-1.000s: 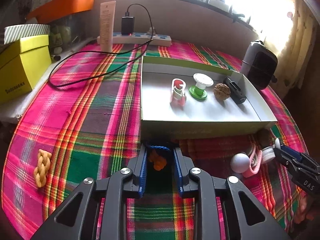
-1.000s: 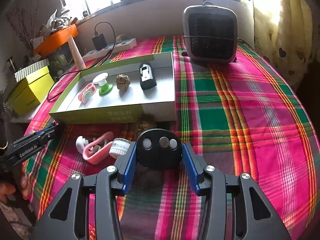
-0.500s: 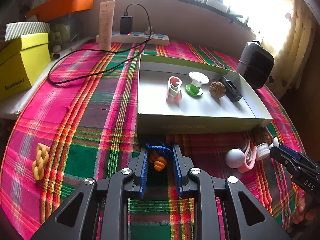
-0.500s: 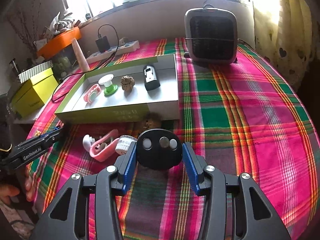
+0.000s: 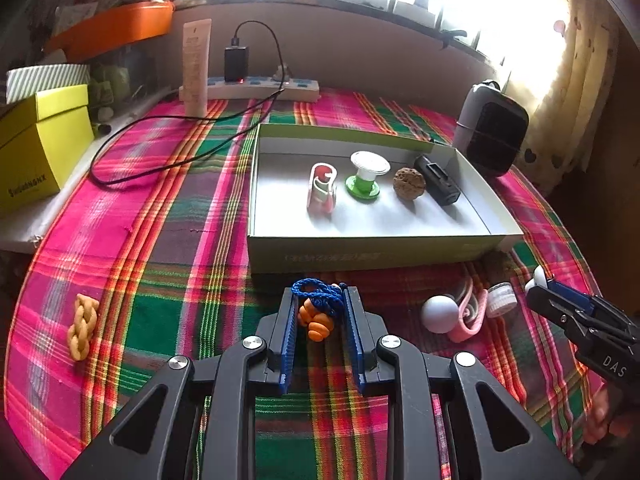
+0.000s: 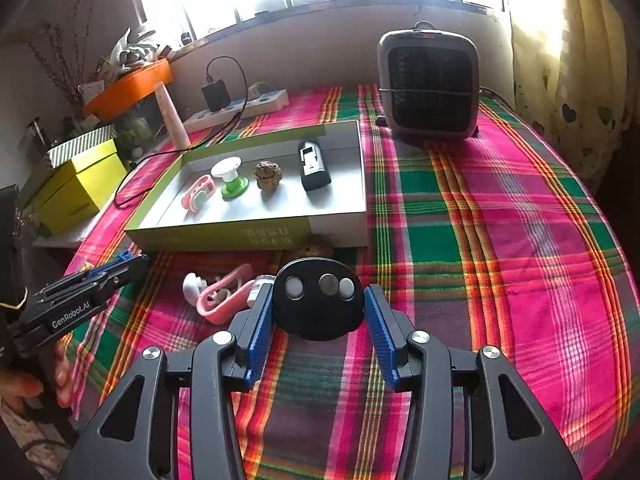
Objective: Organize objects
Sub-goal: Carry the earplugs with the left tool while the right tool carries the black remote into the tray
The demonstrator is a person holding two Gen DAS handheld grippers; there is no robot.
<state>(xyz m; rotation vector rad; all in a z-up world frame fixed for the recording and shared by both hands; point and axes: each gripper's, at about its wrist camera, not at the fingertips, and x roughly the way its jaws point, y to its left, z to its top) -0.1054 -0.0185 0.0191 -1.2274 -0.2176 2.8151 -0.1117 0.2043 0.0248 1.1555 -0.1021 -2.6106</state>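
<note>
Now that both loads have risen off the cloth before the box (image 5: 360,256), the left gripper (image 5: 320,312) clamps the orange charm (image 5: 314,320), the right gripper (image 6: 318,312) the black disc (image 6: 318,304), ready for boxing.

Matte black frames on both — the left gripper (image 5: 320,312) shows angular arms with triangular cut-outs, silver round screw heads and ribbed blue pads on its jaws. The right gripper (image 6: 319,312) has the same build. From the side, white lettering: "GenRobot.AI" on the left one, "DAS" on the right — fingertips of a hand (image 6: 24,384) below.
</note>
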